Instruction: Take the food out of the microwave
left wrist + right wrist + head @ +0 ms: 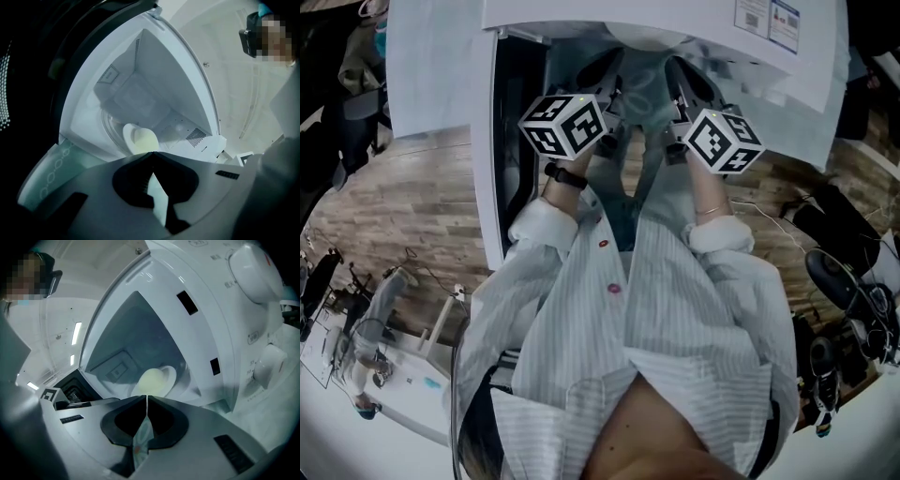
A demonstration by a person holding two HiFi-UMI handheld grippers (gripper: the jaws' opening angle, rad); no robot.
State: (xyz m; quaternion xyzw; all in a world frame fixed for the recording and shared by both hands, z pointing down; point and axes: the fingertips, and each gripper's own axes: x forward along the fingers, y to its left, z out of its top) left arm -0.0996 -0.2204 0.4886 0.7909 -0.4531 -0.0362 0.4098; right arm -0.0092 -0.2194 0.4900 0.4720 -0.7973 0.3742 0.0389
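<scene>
The white microwave (675, 37) stands open in front of me. On its glass turntable sits a white plate (127, 136) (171, 373) carrying a pale, rounded piece of food (144, 139) (152, 380). My left gripper (151, 154) is shut with nothing between its jaws, its tips just short of the cavity mouth and aimed at the plate. My right gripper (146, 397) is also shut and empty, pointing at the same food from the other side. In the head view the two marker cubes (567, 122) (722, 139) are side by side in front of the opening.
The microwave door (511, 141) hangs open on the left, dark in the left gripper view (28, 93). Two white knobs (269, 364) (253, 270) sit on the panel right of the cavity. A patterned cloth (42, 178) lies under the oven. Another person (274, 37) is nearby.
</scene>
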